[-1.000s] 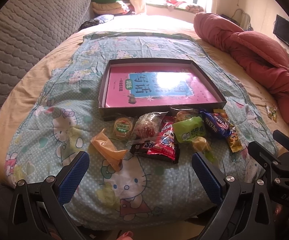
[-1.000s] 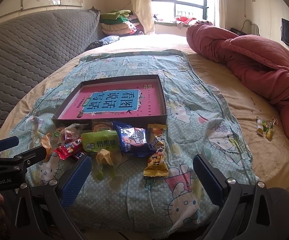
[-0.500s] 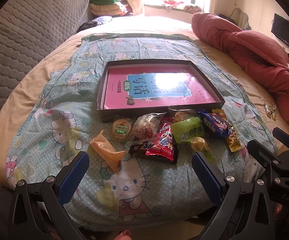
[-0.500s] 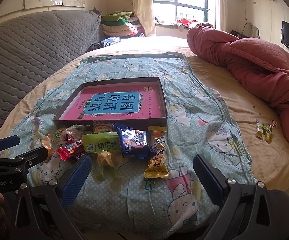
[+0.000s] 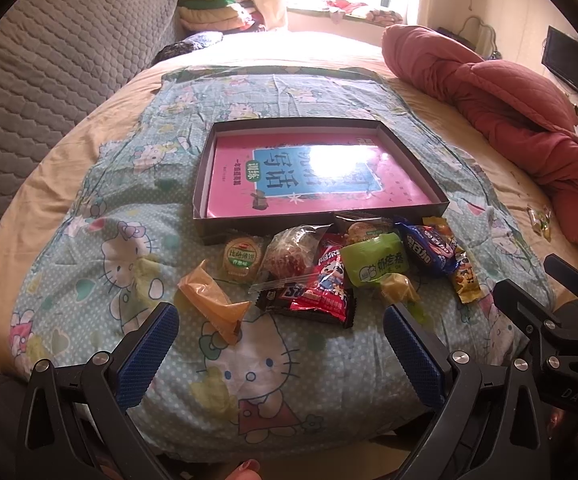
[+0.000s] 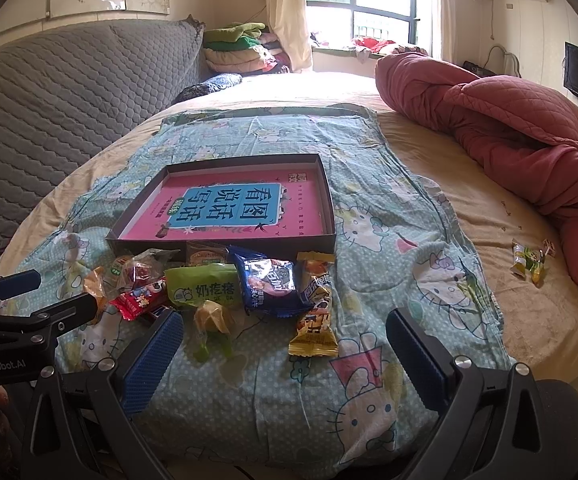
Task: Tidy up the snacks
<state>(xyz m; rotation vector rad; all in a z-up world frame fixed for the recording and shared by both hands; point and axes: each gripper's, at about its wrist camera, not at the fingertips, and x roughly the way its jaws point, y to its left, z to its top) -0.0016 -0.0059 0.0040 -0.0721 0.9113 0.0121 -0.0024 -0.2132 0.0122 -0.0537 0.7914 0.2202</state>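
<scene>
A pile of wrapped snacks lies on the Hello Kitty blanket in front of a shallow dark box [image 5: 205,168] with a pink book inside. It includes an orange packet [image 5: 213,304], a red packet [image 5: 325,288], a green packet [image 5: 375,266] and a dark blue packet [image 5: 427,250]. The box [image 6: 329,200], green packet [image 6: 203,286], blue packet [image 6: 269,284] and a yellow packet [image 6: 315,322] show in the right wrist view. My left gripper [image 5: 281,348] is open and empty, just short of the pile. My right gripper [image 6: 285,356] is open and empty near the yellow packet.
A red quilt [image 5: 501,108] is heaped at the right of the bed. A few small sweets [image 6: 529,262] lie on the tan sheet beside it. A grey padded headboard [image 6: 49,112] runs along the left. Folded laundry [image 6: 241,48] sits by the window.
Both grippers have tilted slightly, so the bed and snacks sit a little lower in the views. The snacks and box have not moved. Both grippers stay open.
</scene>
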